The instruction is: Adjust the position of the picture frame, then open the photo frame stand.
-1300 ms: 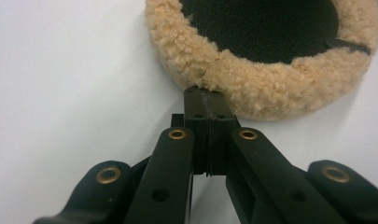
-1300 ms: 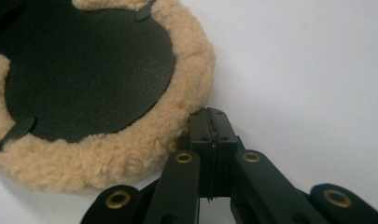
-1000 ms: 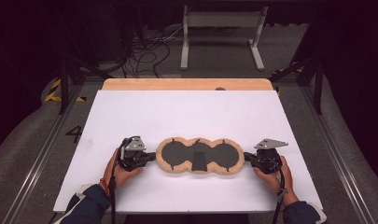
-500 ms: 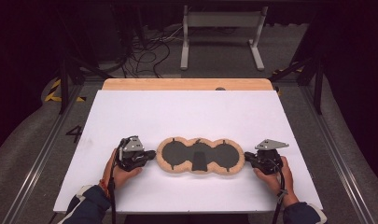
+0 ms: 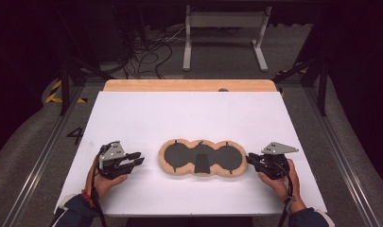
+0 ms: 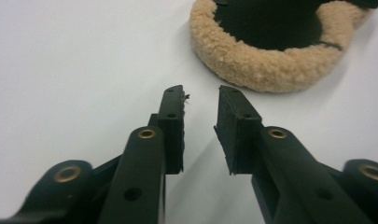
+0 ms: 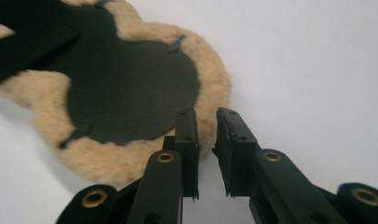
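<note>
ok, fleece-edged pad (image 5: 202, 158) lies flat mid-table, near side; left gripper (image 5: 136, 160) off its left end, jaws apart, empty; right gripper (image 5: 249, 159) jaws slightly apart at pad's right rim

White table top (image 5: 189, 118) stretches wide and bare, with a strip of wooden board (image 5: 189, 85) showing along its far edge. One thing lies flat on it: a three-lobed fleece pad (image 5: 202, 157), tan woolly rim, dark centre, sitting between the two claws. The right gripper (image 5: 249, 158) has its tips at the pad's end lobe, jaws a little apart. The left gripper (image 5: 138, 158) rests low on the white surface, just clear of the pad's other end, jaws parted too.
</note>
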Available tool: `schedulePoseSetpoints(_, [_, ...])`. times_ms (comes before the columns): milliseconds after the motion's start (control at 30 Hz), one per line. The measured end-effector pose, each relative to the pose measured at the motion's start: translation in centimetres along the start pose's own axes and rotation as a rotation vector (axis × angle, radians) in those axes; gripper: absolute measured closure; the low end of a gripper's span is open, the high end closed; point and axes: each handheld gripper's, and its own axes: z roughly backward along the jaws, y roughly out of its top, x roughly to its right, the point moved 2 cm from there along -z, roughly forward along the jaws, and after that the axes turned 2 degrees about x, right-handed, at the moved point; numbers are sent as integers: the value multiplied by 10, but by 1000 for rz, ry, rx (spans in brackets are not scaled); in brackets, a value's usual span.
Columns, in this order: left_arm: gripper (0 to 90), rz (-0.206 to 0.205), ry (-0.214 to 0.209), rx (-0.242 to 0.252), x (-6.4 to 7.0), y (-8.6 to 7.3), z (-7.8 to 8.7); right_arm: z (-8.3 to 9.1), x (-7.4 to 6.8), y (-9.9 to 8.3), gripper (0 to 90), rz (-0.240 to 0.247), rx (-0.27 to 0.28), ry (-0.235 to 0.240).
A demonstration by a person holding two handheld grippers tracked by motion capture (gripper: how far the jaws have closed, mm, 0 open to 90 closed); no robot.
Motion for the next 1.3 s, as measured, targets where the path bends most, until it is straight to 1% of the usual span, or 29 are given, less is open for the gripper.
schedulePoseSetpoints(33, [698, -3, -4, 10, 1, -2, 5, 3, -3, 1, 770, -2, 14, 22])
schedulePoseSetpoints(100, [651, -9, -5, 16, 4, -7, 13, 6, -10, 3, 752, 9, 28, 55])
schedulePoseSetpoints(133, [635, -8, -1, 15, 7, -11, 16, 8, -12, 3, 748, 18, 29, 60])
schedulePoseSetpoints(167, [598, -15, 5, 7, 8, -13, 17, 9, -16, 4, 742, 25, 33, 77])
schedulePoseSetpoints(200, [585, -15, 5, 7, 8, -13, 17, 9, -16, 4, 742, 25, 33, 77])
schedulePoseSetpoints(233, [585, -20, 11, -2, 9, -16, 19, 9, -19, 4, 735, 28, 35, 88])
schedulePoseSetpoints(333, [503, -12, 22, -22, 13, -24, 20, 10, -29, 6, 693, 47, 30, 131])
schedulePoseSetpoints(400, [468, -9, 17, -25, 15, -27, 20, 9, -35, 7, 658, 58, 19, 161])
schedulePoseSetpoints(500, [423, -16, 11, -27, 19, -29, 21, 5, -45, 9, 603, 74, 6, 189])
schedulePoseSetpoints(567, [406, -15, 11, -30, 21, -30, 21, 2, -49, 11, 564, 64, 6, 216])
schedulePoseSetpoints(633, [399, -16, 10, -35, 21, -31, 21, -2, -53, 12, 541, 60, 0, 232])
schedulePoseSetpoints(733, [388, -6, 18, -37, 22, -33, 22, -7, -58, 13, 521, 47, -10, 264])
schedulePoseSetpoints(767, [387, -11, 18, -34, 21, -32, 22, -10, -60, 14, 519, 43, -14, 273])
schedulePoseSetpoints(833, [384, -7, 18, -30, 21, -32, 22, -14, -65, 15, 523, 41, -21, 293])
schedulePoseSetpoints(933, [379, -10, 15, -35, 21, -32, 20, -20, -72, 16, 533, 38, -45, 313])
schedulePoseSetpoints(967, [379, -11, 18, -43, 21, -32, 19, -20, -72, 16, 533, 38, -45, 313])
schedulePoseSetpoints(1033, [364, -16, 16, -45, 22, -31, 18, -24, -77, 16, 534, 24, -64, 334])
schedulePoseSetpoints(1067, [360, -15, 15, -44, 22, -30, 17, -26, -79, 17, 551, 11, -66, 348])
schedulePoseSetpoints(1100, [355, -14, 15, -44, 23, -30, 17, -28, -80, 16, 570, -4, -78, 365])
schedulePoseSetpoints(1133, [345, -17, 18, -46, 23, -30, 16, -30, -81, 16, 577, -6, -84, 369])
schedulePoseSetpoints(1200, [314, -9, 25, -43, 23, -30, 16, -32, -85, 16, 602, 0, -98, 376])
schedulePoseSetpoints(1233, [308, -11, 23, -43, 22, -30, 16, -33, -86, 16, 610, 2, -105, 390])
schedulePoseSetpoints(1300, [301, 1, 23, -47, 22, -31, 15, -35, -88, 16, 614, -9, -112, 409])
